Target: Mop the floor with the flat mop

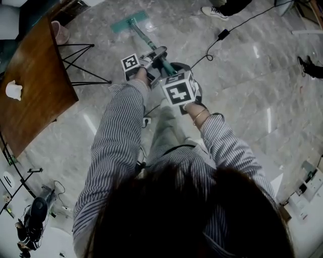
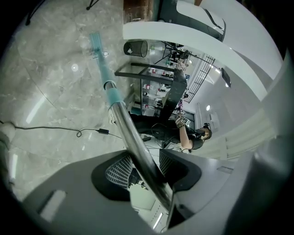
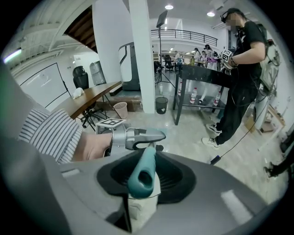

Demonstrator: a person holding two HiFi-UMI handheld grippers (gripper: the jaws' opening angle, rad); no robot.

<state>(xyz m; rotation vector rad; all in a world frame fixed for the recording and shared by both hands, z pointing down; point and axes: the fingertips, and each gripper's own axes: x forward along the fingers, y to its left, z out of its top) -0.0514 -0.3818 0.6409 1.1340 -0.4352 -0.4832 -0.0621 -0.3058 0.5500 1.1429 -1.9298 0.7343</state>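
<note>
The flat mop has a teal head [image 1: 130, 22] lying on the grey marble floor [image 1: 242, 85] ahead of me. Its handle [image 1: 147, 41] rises back toward both grippers. My left gripper [image 1: 155, 55] is shut on the metal pole [image 2: 133, 137], lower down the shaft. In the left gripper view the teal section [image 2: 110, 89] and the mop head [image 2: 96, 43] stretch away over the floor. My right gripper [image 1: 172, 71] is shut on the teal top end of the handle [image 3: 143, 170], just behind the left gripper [image 3: 138, 137].
A brown table [image 1: 30, 80] on black legs stands at left, with a pink bin [image 1: 60, 33] behind it. A black cable with an adapter [image 1: 222, 34] crosses the floor ahead at right. A person in black [image 3: 243, 69] stands nearby, shoes [image 1: 214, 11] at the top.
</note>
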